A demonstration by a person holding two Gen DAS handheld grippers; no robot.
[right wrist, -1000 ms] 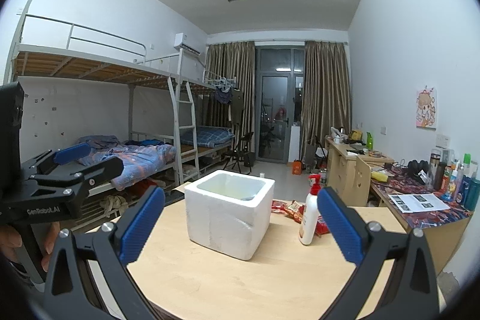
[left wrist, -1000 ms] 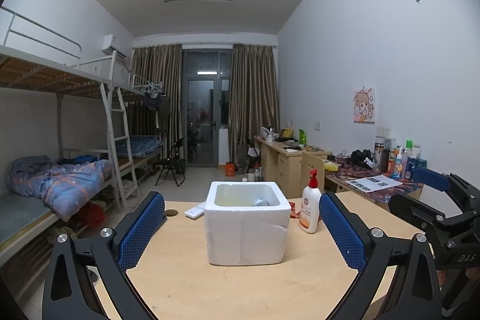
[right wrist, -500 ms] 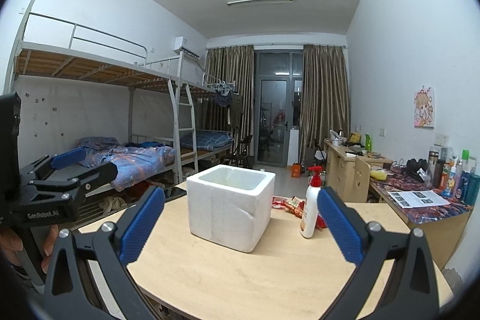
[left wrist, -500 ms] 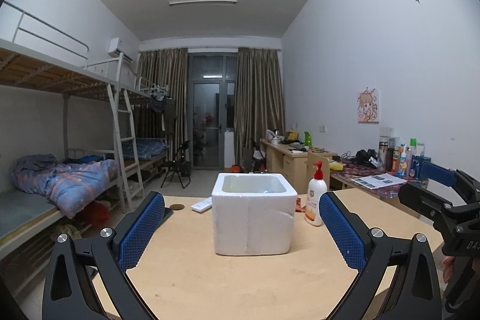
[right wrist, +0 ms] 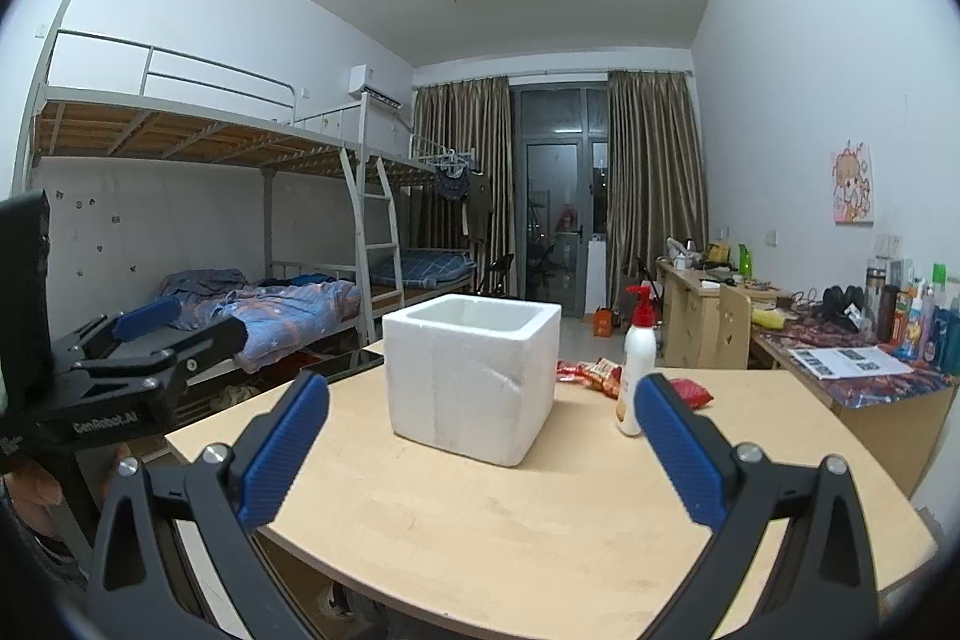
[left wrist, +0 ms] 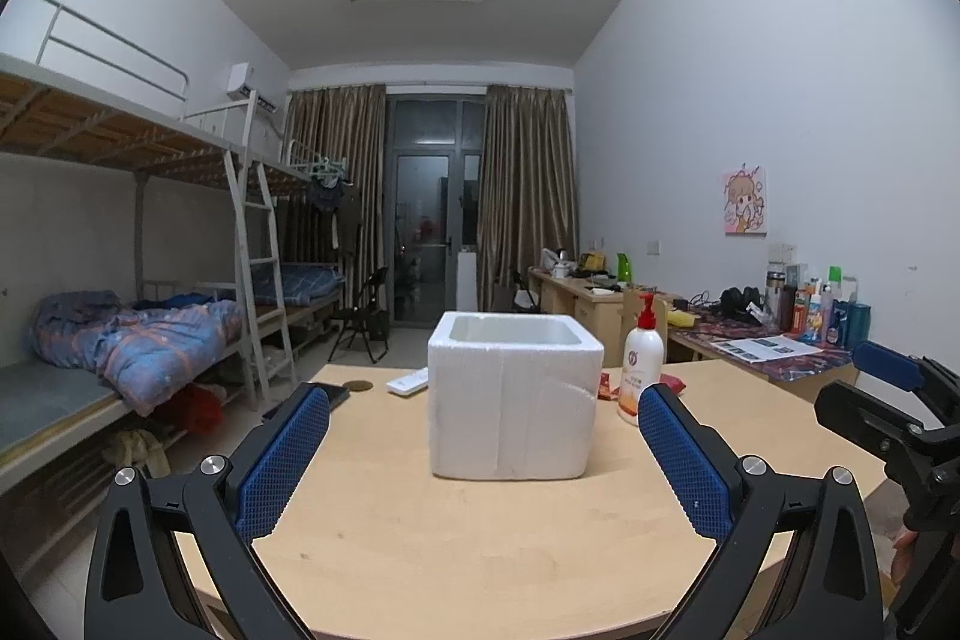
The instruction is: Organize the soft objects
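Over the near edge of the wooden table (left wrist: 480, 550): I have both claws held above the tabletop, each pointing at the white foam box (left wrist: 513, 397).
Left gripper (left wrist: 483, 454): jaws spread wide, blue ribbed pads (left wrist: 282, 460) well apart, nothing between them and nothing touched.
Right gripper (right wrist: 480, 451): jaws equally wide, blue pads (right wrist: 675, 451) clear of everything, holding nothing.
Left gripper from the right wrist view (right wrist: 138, 358): I see it at my left edge, its body hanging beside the table's left side; a hand (right wrist: 30, 478) shows below it.
Right gripper from the left wrist view (left wrist: 888, 400): sits at the right edge, off the table's right side.
Foam box: stands upright in the middle of the table, open at the top; I cannot see what lies inside from either view.
Soft objects: red snack packets (right wrist: 591, 373) lie on the table behind the box, beside the pump bottle (right wrist: 636, 364); one more red packet (right wrist: 690, 391) lies just right of the bottle.
Pump bottle: white with a red pump, upright, just right of the box and apart from it; an orange label, print too small for me to read.
Writing: "GenRobot.AI" in white on the left gripper's black body, read in the right wrist view.
Other table items: a white remote (left wrist: 408, 381) and a dark tablet (right wrist: 345, 364) lie left of the box.
Wall: a cartoon poster (left wrist: 746, 200) hangs on the right.
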